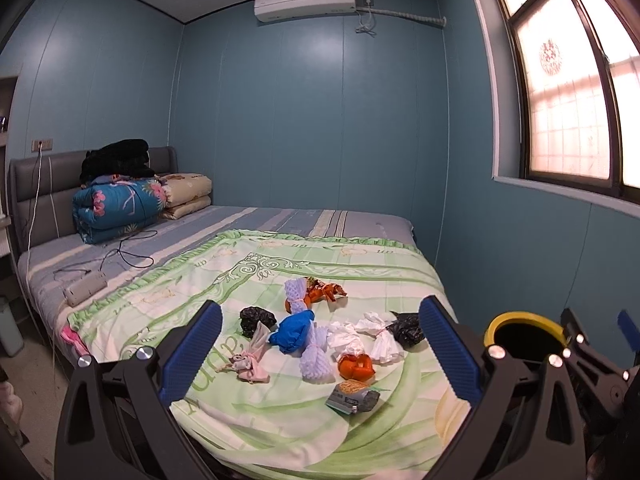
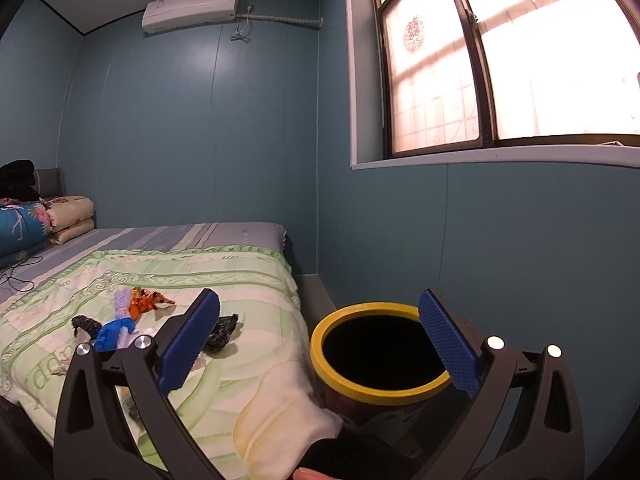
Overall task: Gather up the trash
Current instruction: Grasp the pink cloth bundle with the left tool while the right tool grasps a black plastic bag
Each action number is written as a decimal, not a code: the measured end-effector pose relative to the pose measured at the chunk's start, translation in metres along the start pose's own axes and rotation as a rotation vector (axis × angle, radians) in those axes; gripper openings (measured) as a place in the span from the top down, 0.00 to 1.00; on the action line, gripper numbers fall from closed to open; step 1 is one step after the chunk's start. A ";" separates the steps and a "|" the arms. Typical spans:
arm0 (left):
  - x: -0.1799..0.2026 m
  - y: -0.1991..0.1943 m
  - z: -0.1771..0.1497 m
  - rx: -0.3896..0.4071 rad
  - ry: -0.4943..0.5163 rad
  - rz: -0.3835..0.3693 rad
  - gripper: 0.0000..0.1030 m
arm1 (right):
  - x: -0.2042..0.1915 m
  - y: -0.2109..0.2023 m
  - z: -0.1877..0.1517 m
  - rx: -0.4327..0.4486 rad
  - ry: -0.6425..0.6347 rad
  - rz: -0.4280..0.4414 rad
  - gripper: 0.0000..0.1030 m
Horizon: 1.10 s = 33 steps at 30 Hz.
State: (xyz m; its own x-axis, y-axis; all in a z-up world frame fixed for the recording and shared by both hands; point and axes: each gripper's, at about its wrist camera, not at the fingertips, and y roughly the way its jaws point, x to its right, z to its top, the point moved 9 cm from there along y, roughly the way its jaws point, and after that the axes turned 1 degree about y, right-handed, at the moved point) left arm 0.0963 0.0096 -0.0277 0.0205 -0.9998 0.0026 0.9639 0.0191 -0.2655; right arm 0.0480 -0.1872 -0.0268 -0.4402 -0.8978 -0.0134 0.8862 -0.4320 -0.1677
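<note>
None of the trash looks collected yet, as far as these views show. A dozen or so scraps lie scattered on the pale green patterned bedspread [image 1: 280,272], in the lower middle of the left wrist view: a crumpled blue plastic bag [image 1: 293,331], two black plastic wads [image 1: 256,320] [image 1: 408,330], white crumpled tissues [image 1: 362,338], a lavender foam fruit net [image 1: 316,362], a second foam net [image 1: 295,295] further back, an orange crinkled snack wrapper [image 1: 324,292], orange peel pieces [image 1: 356,366], a pink knotted cloth scrap [image 1: 250,362] and a grey printed packet [image 1: 352,394].

Both pairs of tongs stand wide apart and hold nothing. The left tongs [image 1: 320,354] frame the heap of litter from the near edge of the bed, above it rather than touching any piece. The right tongs [image 2: 320,350] hover over the round dark bin with a yellow rim [image 2: 380,390], which sits beside the bed at lower centre of the right wrist view.

My judgement is that the whole job remains: each piece has to be picked up and dropped in the bin.

The left wrist view shows the full spread of litter, plus the folded floral quilts [image 1: 120,208] at mid left; it catches only a slice of the bin's rim at lower right. The right wrist view shows the bin's open mouth, where the inside is too dark to tell whether anything lies within, and it hides much of the trash behind its left finger [image 2: 188,344].
</note>
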 end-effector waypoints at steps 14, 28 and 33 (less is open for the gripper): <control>-0.063 0.084 -0.035 -0.148 -0.081 -0.061 0.08 | -0.046 0.076 -0.041 -0.156 -0.111 0.224 0.07; -0.111 0.192 -0.125 -0.429 -0.116 -0.120 0.08 | -0.092 0.153 -0.103 -0.366 -0.092 0.384 0.07; -0.119 0.233 -0.133 -0.465 -0.036 -0.081 0.08 | -0.110 0.190 -0.109 -0.421 -0.105 0.398 0.07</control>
State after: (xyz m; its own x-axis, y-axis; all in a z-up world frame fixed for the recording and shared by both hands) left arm 0.2830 0.1318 -0.2182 -0.0330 -0.9968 0.0726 0.7419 -0.0731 -0.6665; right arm 0.2490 -0.1608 -0.1642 -0.0500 -0.9969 -0.0613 0.8369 -0.0084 -0.5472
